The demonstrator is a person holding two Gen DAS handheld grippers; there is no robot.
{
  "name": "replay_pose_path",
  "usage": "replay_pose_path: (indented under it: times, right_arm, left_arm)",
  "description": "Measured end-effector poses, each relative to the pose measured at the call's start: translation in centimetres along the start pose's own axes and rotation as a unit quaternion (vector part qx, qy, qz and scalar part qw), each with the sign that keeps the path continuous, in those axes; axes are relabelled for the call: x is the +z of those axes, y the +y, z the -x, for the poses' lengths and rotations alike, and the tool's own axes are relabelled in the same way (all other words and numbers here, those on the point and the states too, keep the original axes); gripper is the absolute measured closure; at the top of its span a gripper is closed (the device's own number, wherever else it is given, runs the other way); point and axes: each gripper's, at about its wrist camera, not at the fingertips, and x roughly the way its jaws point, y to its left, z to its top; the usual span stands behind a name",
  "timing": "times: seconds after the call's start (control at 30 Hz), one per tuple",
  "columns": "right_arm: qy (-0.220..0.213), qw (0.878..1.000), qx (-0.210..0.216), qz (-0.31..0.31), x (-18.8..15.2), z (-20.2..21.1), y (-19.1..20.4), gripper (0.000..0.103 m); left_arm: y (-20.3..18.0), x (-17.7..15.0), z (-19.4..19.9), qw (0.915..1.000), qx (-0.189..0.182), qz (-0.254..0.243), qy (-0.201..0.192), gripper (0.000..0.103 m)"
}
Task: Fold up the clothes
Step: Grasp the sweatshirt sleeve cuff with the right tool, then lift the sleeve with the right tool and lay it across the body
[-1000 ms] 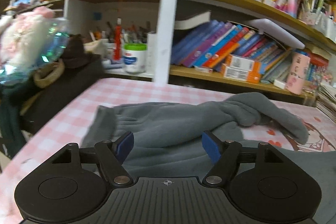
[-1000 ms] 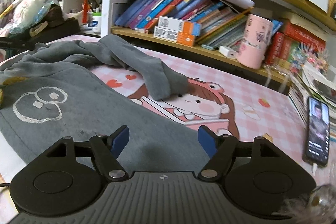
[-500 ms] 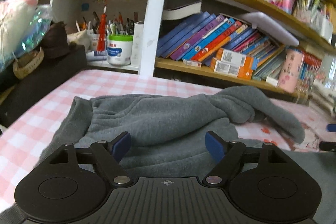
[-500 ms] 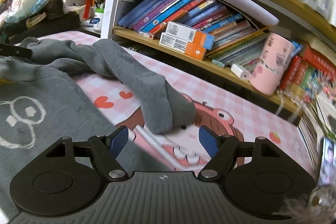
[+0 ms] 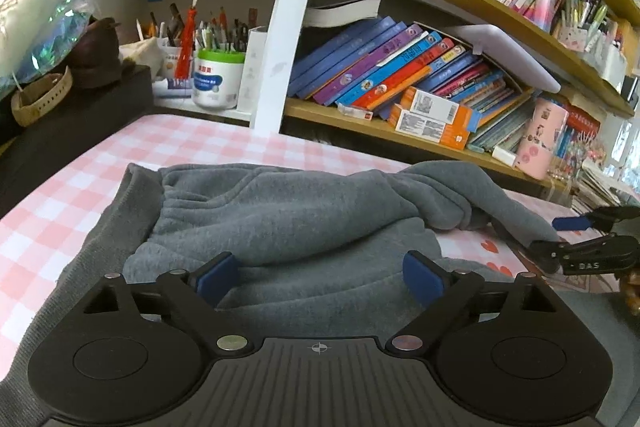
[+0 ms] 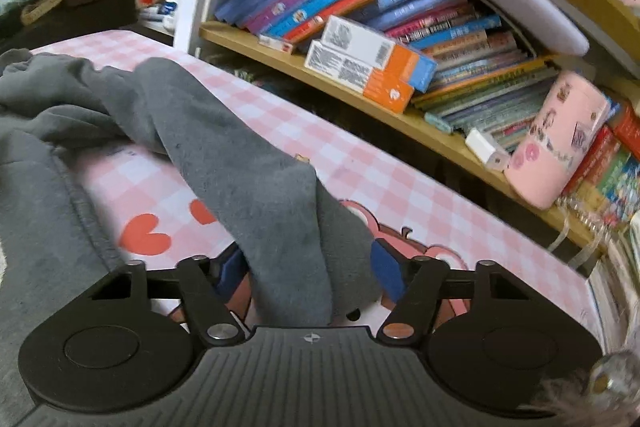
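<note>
A grey fleece sweatshirt (image 5: 288,219) lies crumpled on the pink checked table cover (image 5: 60,203). My left gripper (image 5: 320,277) is open just above its bunched body, with nothing between the blue pads. One sleeve (image 6: 256,187) runs toward the right wrist camera. My right gripper (image 6: 308,277) is open with the sleeve's cuff end lying between its blue pads (image 6: 384,273). In the left wrist view the right gripper (image 5: 584,239) shows at the right edge, by the sleeve end.
A wooden bookshelf with leaning books (image 5: 400,75) runs along the table's far edge. A pink tumbler (image 6: 556,147) and orange boxes (image 6: 368,63) stand on it. A pen pot (image 5: 216,79) and black box (image 5: 80,123) sit far left.
My right gripper moved forward until the sleeve end came between its fingers. My left gripper moved in and right over the sweatshirt body. Both stayed open.
</note>
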Motion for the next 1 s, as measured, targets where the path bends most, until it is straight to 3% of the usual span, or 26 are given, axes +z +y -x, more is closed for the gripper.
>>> replay_pose_path:
  times: [0.1,0.2,0.37,0.67,0.87,1.0]
  right_arm:
    - [0.001,1.0,0.0,-0.007,-0.2,0.1,-0.2,0.075]
    - [-0.022,1.0,-0.006,-0.01,-0.1,1.5,-0.3,0.087]
    - [-0.106,0.994,-0.033,-0.011,1.3,6.5,-0.4,0.088]
    - [-0.256,0.963,-0.079,-0.034,4.2,14.7,-1.4,0.088]
    - [-0.209,0.973,-0.083,-0.053,4.7,11.0,-3.0,0.088]
    - [-0.146,0.983,-0.082,-0.082,4.9,6.5,-5.6,0.085]
  left_arm:
    - [0.0,0.0,0.0,1.0,0.0,0.0,0.002,0.01]
    - [0.1,0.0,0.0,1.0,-0.002,0.0,0.003,0.01]
    - [0.3,0.0,0.0,1.0,-0.004,0.002,0.004,0.01]
    - [0.4,0.0,0.0,1.0,-0.006,0.003,0.005,0.01]
    - [0.2,0.0,0.0,1.0,-0.007,0.003,0.004,0.01]
    - [0.2,0.0,0.1,1.0,-0.008,0.004,0.005,0.01]
